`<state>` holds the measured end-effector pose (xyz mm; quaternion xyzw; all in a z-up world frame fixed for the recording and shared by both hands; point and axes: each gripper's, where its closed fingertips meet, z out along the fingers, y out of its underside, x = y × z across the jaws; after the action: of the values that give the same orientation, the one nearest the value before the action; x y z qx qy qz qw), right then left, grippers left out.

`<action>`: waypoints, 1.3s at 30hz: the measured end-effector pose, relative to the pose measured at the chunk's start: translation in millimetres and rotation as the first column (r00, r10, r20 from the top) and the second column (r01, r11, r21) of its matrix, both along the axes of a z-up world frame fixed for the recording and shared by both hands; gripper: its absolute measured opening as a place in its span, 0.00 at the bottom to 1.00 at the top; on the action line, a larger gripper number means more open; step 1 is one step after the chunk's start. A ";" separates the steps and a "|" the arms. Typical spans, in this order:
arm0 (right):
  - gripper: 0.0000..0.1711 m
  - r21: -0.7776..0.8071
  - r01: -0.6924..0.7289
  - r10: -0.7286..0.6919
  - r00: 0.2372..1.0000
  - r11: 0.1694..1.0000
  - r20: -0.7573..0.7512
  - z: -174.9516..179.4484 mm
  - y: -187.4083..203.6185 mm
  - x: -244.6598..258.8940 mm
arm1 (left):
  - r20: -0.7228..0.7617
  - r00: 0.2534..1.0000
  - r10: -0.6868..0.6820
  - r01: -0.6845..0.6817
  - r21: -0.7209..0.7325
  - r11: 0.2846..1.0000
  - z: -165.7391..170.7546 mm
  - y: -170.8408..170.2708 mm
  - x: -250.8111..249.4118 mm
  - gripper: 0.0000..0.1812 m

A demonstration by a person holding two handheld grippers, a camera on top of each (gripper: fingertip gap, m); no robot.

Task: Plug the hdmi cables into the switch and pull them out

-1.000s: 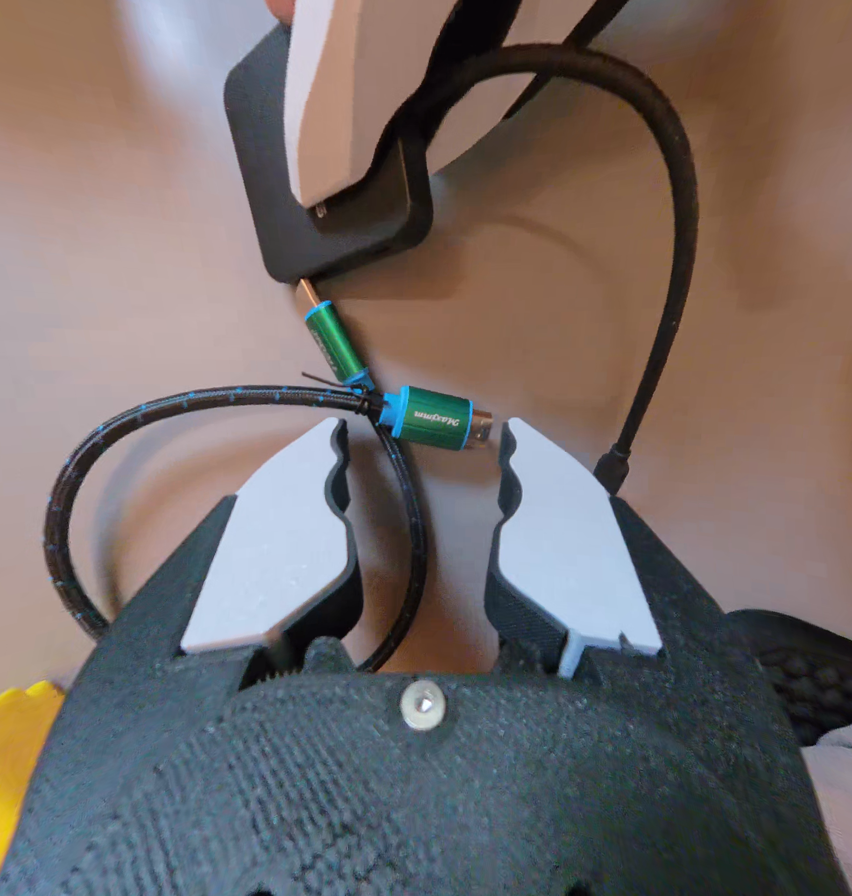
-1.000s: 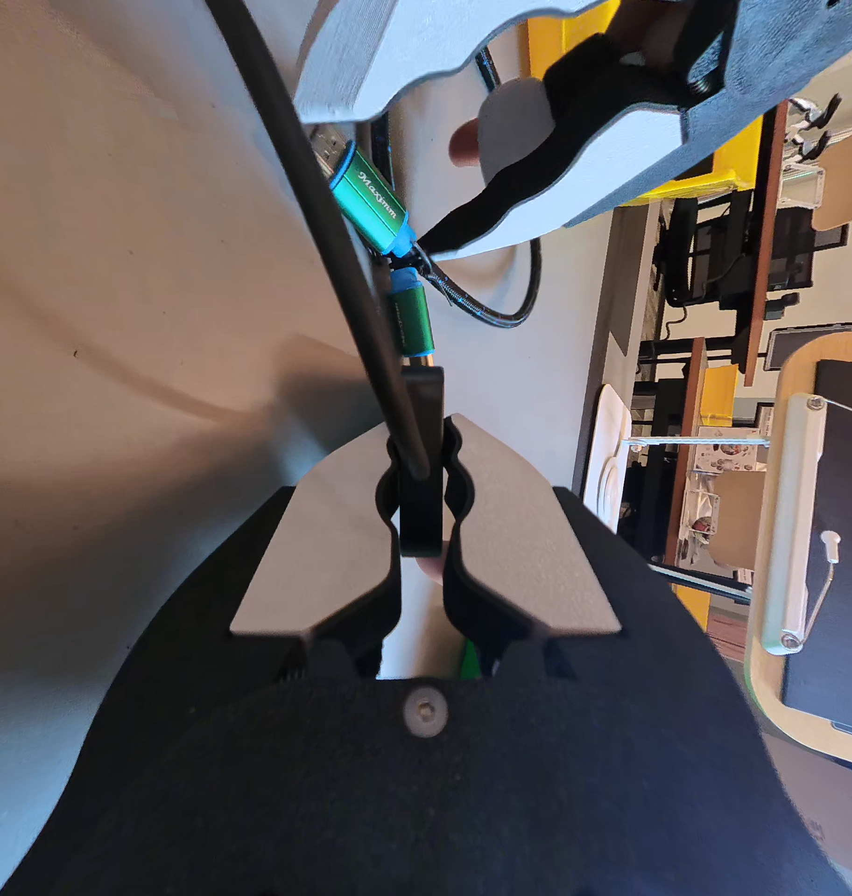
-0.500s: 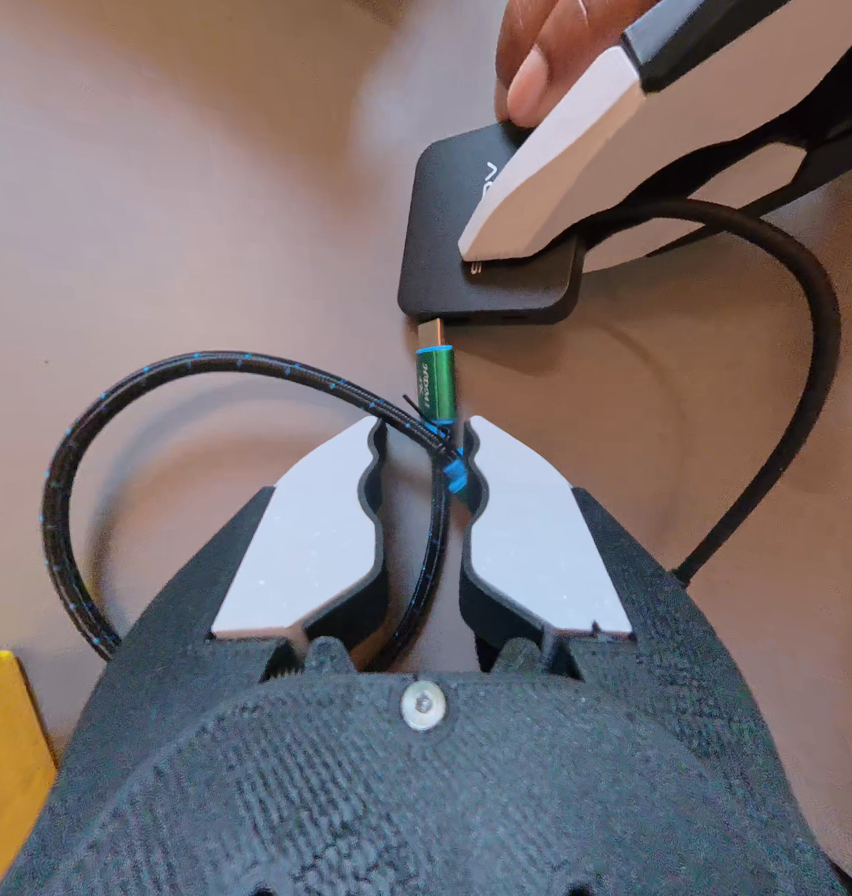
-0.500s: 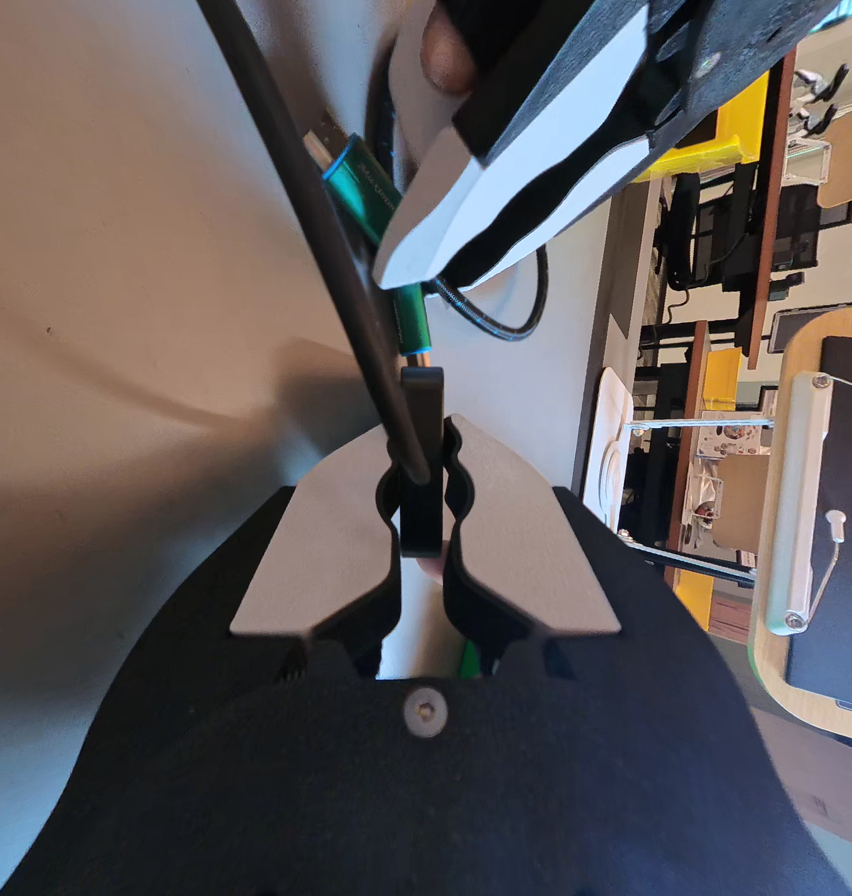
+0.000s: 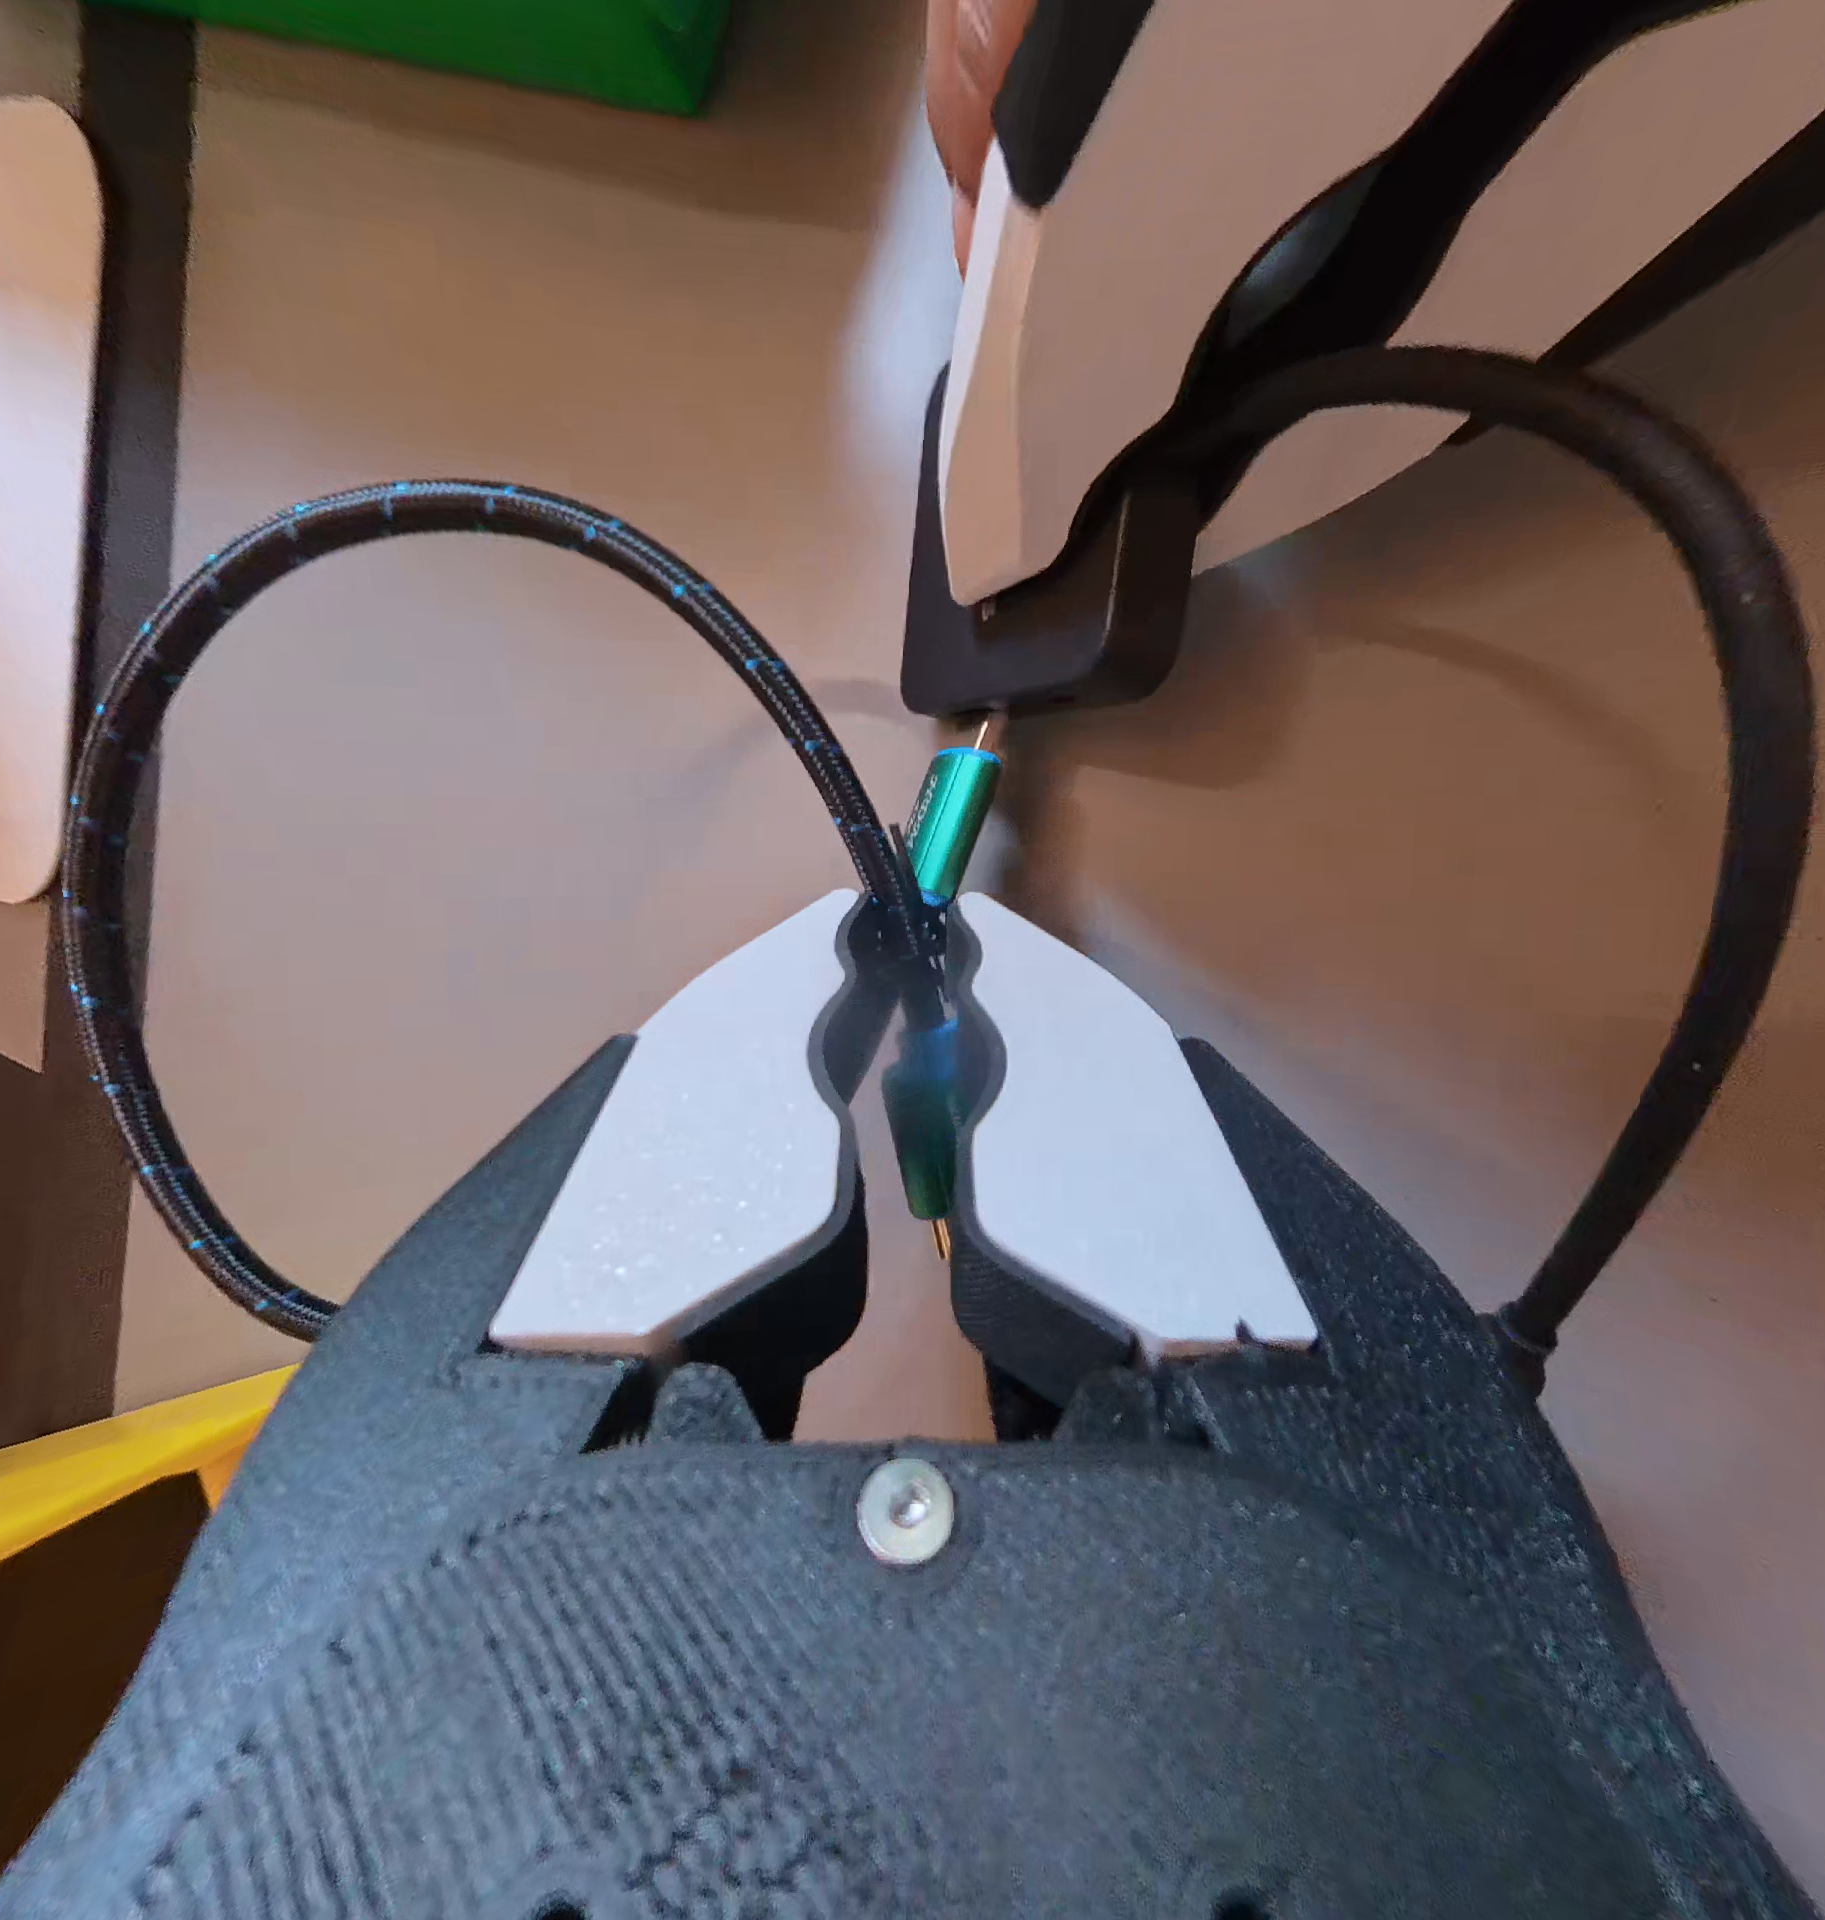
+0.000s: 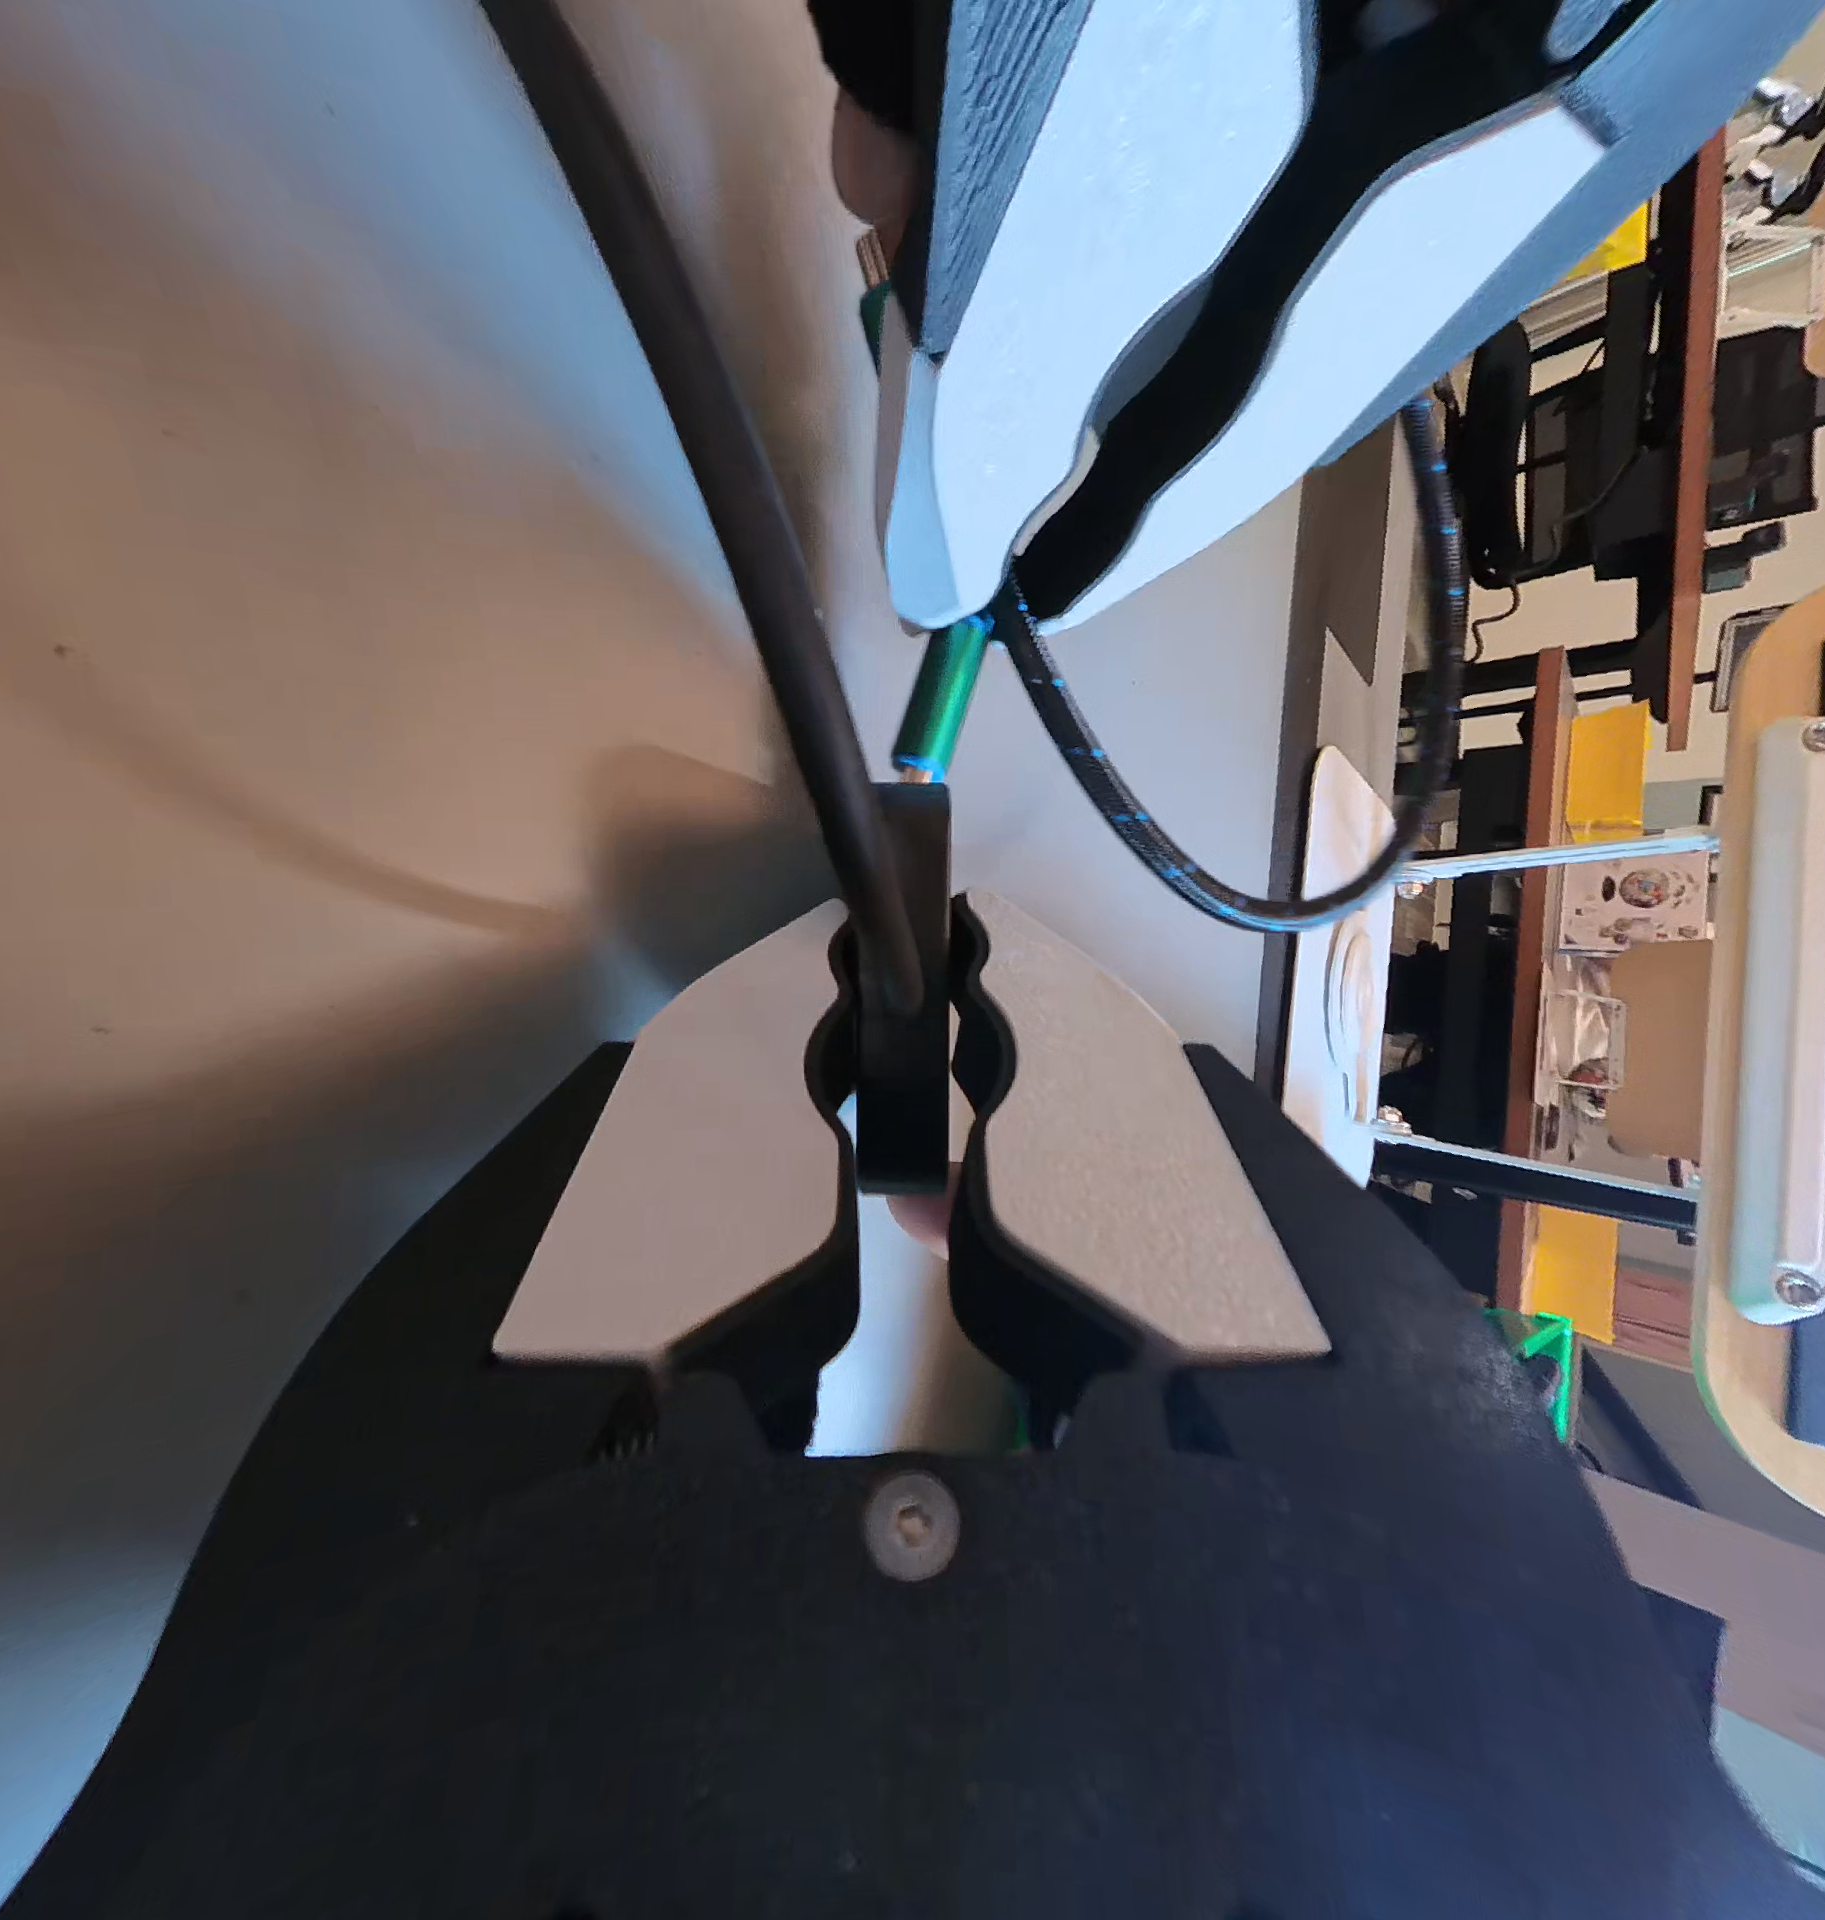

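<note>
Black switch (image 5: 1043,644) pinched edge-on between the right tongs (image 6: 903,1023), held off the counter (image 5: 472,852), with its own thick black lead (image 5: 1739,810) looping away beside it. Just below the switch, one green HDMI plug (image 5: 952,826) with its gold tip at the switch's near port; cannot tell how deep it sits. Braided black-and-blue cable (image 5: 160,727) curling out in a wide loop on the far side of that plug from the lead and back toward the switch. Left tongs (image 5: 906,914) nearly pressed together just beneath the switch, clamping the tied cable ends right behind the green plug. Second green plug (image 5: 923,1143) lying free in the gap behind the tips, gold end pointing away from the switch. Bare counter all round the switch; counter edge and a yellow bin (image 5: 77,1455) well off from it, beyond the cable loop.
</note>
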<state>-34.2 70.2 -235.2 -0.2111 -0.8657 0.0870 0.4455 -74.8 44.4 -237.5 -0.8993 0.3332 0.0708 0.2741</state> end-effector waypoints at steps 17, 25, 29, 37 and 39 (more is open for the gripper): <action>0.08 -0.212 0.006 -0.012 1.000 0.977 -0.028 21.6 -7.0 5.6 | 0.132 0.988 -0.076 0.063 0.099 0.993 17.5 3.7 9.6 0.07; 0.07 -0.349 -0.030 0.018 0.999 0.937 -0.037 34.7 -14.6 10.4 | 0.413 0.904 -0.107 0.069 0.105 0.992 32.2 -1.7 18.2 0.06; 0.07 -0.386 -0.034 -0.002 0.996 0.922 -0.094 49.9 -9.9 10.0 | 0.572 0.817 -0.074 0.014 0.109 0.994 43.4 0.7 17.0 0.06; 0.08 -0.327 -0.015 -0.005 0.998 0.945 -0.062 45.3 -6.0 12.4 | 0.460 0.886 -0.062 0.014 0.109 0.994 36.3 3.3 19.4 0.07; 0.08 -0.296 -0.014 -0.002 0.999 0.955 -0.054 44.3 -5.5 13.1 | 0.412 0.910 -0.052 0.010 0.104 0.994 35.5 3.7 19.6 0.07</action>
<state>-21.2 64.7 -190.8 -0.2707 -0.8312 0.2227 0.4315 -55.2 48.1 -202.0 -0.8737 0.2779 -0.1089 0.3841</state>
